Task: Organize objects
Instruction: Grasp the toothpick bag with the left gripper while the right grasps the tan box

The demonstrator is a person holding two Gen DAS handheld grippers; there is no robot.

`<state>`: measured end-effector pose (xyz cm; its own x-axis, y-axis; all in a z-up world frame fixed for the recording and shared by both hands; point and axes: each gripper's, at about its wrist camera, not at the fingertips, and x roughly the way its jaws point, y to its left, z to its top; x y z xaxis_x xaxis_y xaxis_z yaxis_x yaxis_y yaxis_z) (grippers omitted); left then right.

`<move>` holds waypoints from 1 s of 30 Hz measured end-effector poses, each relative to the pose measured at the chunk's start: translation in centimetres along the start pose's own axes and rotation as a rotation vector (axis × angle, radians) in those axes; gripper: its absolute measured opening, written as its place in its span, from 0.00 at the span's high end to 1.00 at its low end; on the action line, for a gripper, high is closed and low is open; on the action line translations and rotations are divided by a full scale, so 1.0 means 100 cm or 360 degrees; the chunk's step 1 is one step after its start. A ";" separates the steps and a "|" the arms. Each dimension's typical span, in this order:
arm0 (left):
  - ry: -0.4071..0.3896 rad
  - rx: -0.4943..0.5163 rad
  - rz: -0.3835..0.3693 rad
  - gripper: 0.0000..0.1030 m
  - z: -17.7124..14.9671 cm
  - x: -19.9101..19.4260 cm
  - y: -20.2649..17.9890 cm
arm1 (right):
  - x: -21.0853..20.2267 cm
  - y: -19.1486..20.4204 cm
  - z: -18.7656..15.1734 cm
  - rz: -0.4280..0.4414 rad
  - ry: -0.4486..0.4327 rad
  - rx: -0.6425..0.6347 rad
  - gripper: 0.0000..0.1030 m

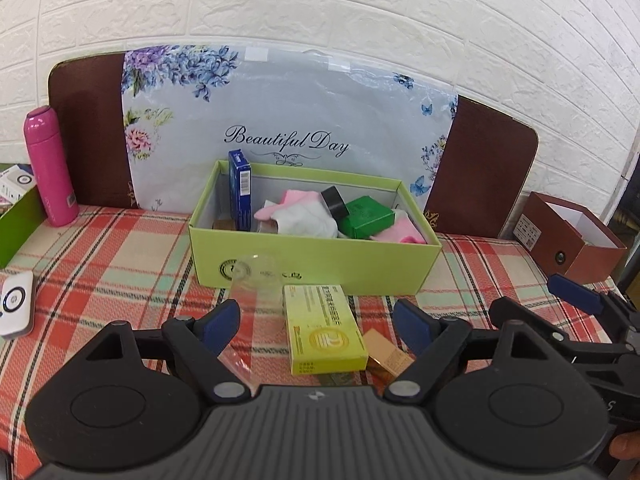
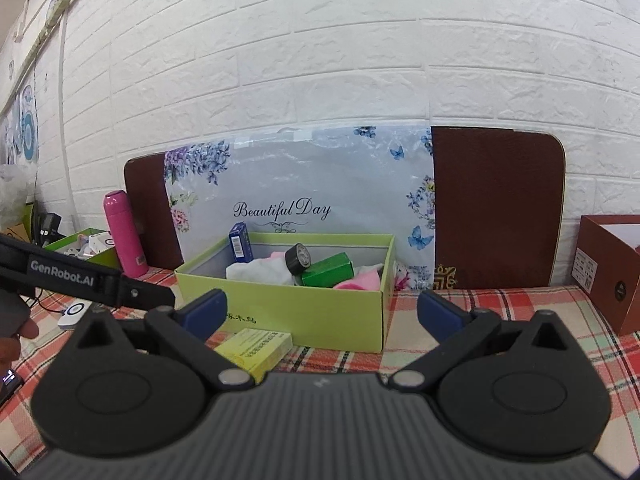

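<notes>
The left gripper (image 1: pixel 316 322) hangs low over the plaid tablecloth (image 1: pixel 100 264), its blue-padded fingers (image 1: pixel 220 320) spread wide with nothing between them but air. Under that gap lies a yellow medicine box (image 1: pixel 324 330), its print too small to read, with a small tan box (image 1: pixel 386 354) touching it at 3 o'clock and a clear plastic cup (image 1: pixel 252 280) lying at 10 o'clock. Just beyond, at 12 o'clock, sits the open green box (image 1: pixel 312 256), holding an upright blue carton (image 1: pixel 240 190), a green carton (image 1: pixel 366 216), a black tape roll (image 1: pixel 335 202) and pink and white socks (image 1: pixel 300 216). Behind it a floral bag (image 1: pixel 288 120) reads "Beautiful Day". A pink bottle (image 1: pixel 50 166) stands at 9 o'clock. The right gripper (image 2: pixel 320 314) is likewise spread and empty; the left tool's arm (image 2: pixel 68 276) reads "GenRobot.AI".
</notes>
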<state>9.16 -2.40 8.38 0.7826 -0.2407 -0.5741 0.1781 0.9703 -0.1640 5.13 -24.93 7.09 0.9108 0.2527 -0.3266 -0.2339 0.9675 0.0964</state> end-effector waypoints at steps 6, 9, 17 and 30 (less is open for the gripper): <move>0.0040 -0.0020 0.0009 0.16 -0.012 -0.001 0.001 | -0.006 0.001 -0.012 -0.0004 0.0043 0.0024 0.00; 0.0064 -0.0036 0.0014 0.16 -0.018 0.000 0.003 | -0.006 0.002 -0.019 -0.0009 0.0070 0.0027 0.00; 0.0160 -0.0104 0.0057 0.16 -0.038 0.007 0.017 | -0.004 0.005 -0.035 -0.0008 0.0148 0.0028 0.00; 0.0280 -0.0237 0.0208 0.16 -0.075 0.025 0.058 | 0.020 0.021 -0.066 0.0089 0.0335 -0.0007 0.00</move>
<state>7.67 2.39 0.03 0.6752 -0.1269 -0.7266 -0.0177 0.9820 -0.1880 4.22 -22.30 0.42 0.8052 0.3024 -0.5101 -0.2840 0.9518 0.1159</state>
